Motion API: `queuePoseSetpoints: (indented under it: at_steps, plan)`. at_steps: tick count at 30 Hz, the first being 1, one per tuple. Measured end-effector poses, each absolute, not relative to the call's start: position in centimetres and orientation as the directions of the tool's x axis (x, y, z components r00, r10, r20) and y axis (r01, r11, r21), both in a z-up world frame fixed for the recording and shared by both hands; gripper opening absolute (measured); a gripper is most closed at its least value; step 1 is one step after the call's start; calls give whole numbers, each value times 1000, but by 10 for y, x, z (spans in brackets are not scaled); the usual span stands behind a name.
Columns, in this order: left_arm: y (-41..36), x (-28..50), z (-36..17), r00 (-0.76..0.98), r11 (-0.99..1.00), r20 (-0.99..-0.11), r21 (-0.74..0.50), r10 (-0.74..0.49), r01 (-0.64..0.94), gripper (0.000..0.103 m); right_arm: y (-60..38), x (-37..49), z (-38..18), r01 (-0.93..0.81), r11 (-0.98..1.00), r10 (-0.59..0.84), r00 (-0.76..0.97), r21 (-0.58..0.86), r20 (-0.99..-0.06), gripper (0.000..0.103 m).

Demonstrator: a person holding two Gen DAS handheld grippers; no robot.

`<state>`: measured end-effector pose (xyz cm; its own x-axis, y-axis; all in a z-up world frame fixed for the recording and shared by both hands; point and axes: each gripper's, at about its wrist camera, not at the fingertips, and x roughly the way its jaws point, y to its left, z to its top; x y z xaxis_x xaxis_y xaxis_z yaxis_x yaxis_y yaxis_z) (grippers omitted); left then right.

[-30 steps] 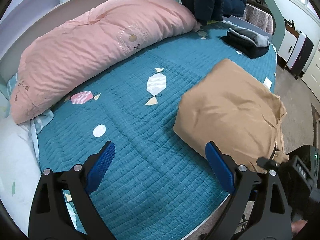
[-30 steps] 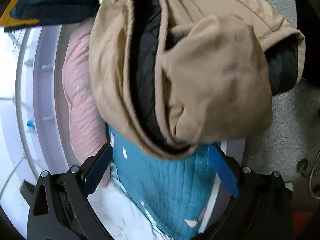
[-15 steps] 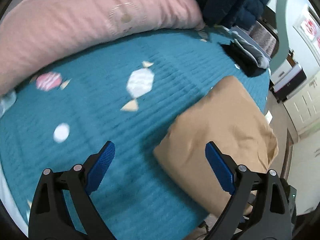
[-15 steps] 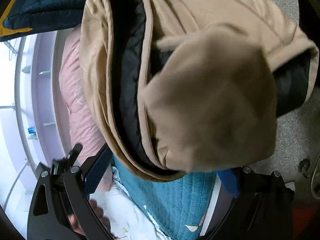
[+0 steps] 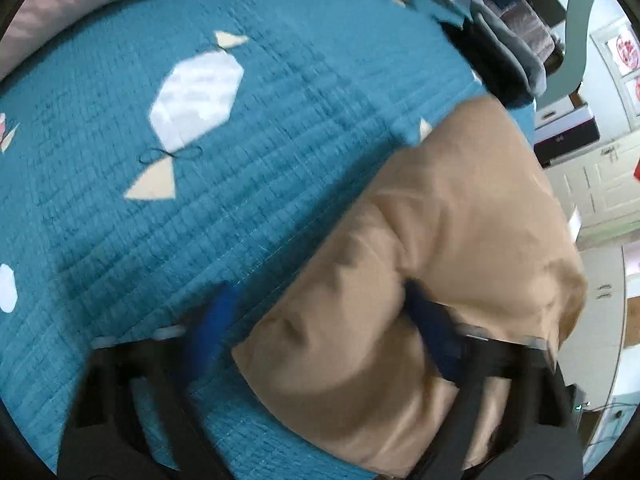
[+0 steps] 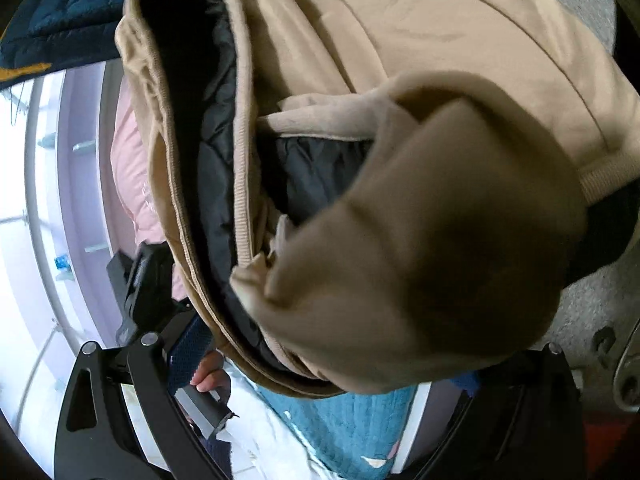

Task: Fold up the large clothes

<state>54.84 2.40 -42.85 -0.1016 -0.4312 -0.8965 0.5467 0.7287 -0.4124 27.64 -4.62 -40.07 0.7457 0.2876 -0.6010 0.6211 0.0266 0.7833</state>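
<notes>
Since a second ago the left gripper [image 5: 316, 328] has been dropping from above the open quilt onto the near corner of the tan jacket [image 5: 440, 264]; its jaws are closing, with a fold of the jacket between the blue pads, one pad on the quilt side and one dug into the cloth. I judge this a grab at the bundle's corner, likely to shift or tidy the folded jacket. That jacket is lying folded near the edge of the bed's teal quilt [image 5: 240, 140], with a pile of dark clothes [image 5: 500, 68] farther back. From the right wrist view, the right gripper [image 6: 320, 364] is standing wide, holding nothing, under the jacket's open side, showing black lining [image 6: 216, 160] and a sleeve that the left view is missing, plus a hand [image 6: 210, 376].
</notes>
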Motion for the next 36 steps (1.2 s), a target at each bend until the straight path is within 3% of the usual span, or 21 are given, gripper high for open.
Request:
queuePoseSetpoints:
  at_steps: [2,5,7,10,23,25,28,31,34,36]
  plan:
    - [23,544,-425,-64,750,-914,-367,-400,550,43,-50,280,-391,621,116,275,730,775,-626,92]
    - [27,537,-415,-28,761,-926,-327,-377,561,30,-59,284,-387,620,180,289,709,764,-644,75]
    - [38,534,-409,-27,765,-922,-337,-386,549,29,-66,287,-384,608,225,303,699,762,-647,55]
    - [54,528,-404,-17,775,-923,-332,-384,538,27,-74,295,-370,580,312,307,688,753,-657,41]
    - [125,467,-382,115,855,-924,-283,-364,435,25,-86,345,-346,475,597,365,557,646,-746,40]
    - [114,468,-385,128,854,-932,-248,-339,457,25,-81,332,-348,484,578,360,571,657,-737,34]
    - [100,478,-381,126,848,-932,-244,-339,471,32,-74,313,-349,513,486,376,608,707,-699,21]
    - [88,477,-370,135,825,-936,-211,-325,524,37,-66,288,-345,520,401,412,633,754,-655,18]
    - [87,475,-372,134,826,-946,-182,-295,533,44,-60,286,-371,566,357,444,596,743,-669,18]
    - [86,480,-378,135,836,-950,-174,-282,521,60,-59,290,-386,553,380,435,601,742,-671,21]
